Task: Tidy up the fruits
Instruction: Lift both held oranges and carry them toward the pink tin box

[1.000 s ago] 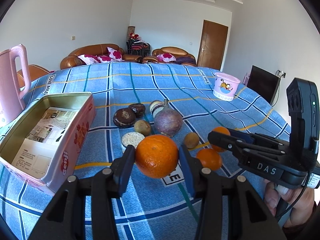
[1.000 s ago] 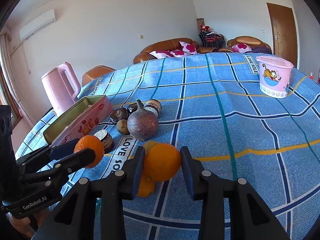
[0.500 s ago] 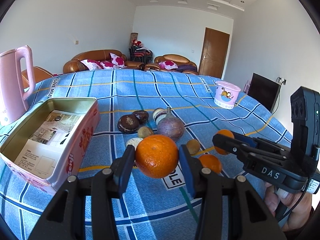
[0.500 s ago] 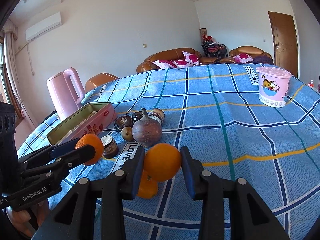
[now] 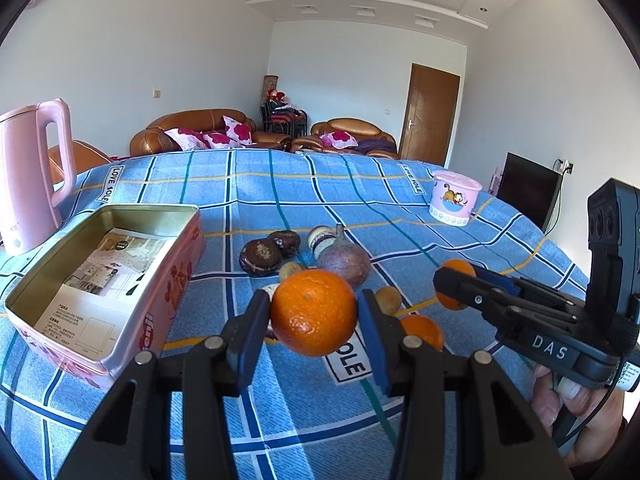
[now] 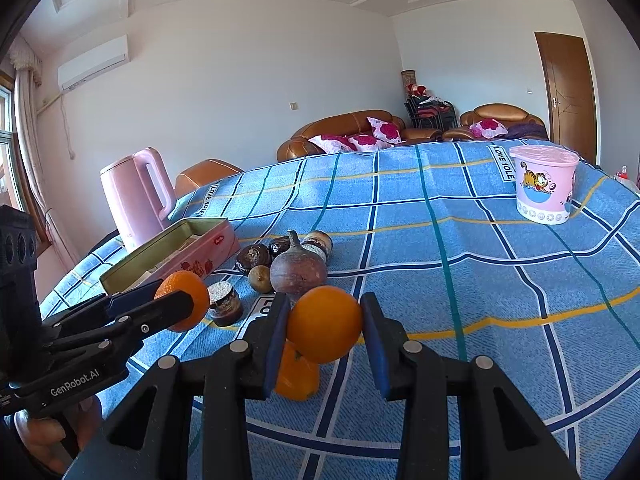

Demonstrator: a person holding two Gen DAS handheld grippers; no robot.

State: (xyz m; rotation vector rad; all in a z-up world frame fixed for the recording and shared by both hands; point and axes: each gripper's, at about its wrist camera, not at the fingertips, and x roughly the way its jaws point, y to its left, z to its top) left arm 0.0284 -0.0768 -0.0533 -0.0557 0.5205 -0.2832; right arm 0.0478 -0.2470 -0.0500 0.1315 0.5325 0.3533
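Your left claw (image 5: 314, 312) is pinching a bumpy orange (image 5: 313, 312), lifted off the blue checked table (image 5: 400, 208) just right of the open pink tin (image 5: 108, 280). Your right claw (image 6: 325, 324) is pinching a smoother orange (image 6: 325, 323), also held in the air, directly above a third orange (image 6: 297, 376) that lies on the cloth. Just beyond sit a large purple fruit (image 6: 298, 270), a small brown fruit (image 6: 260, 278) and some dark round pieces (image 5: 260, 257), clustered together

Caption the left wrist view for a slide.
Left gripper holds an orange above the blue checked cloth, open pink tin alongside.
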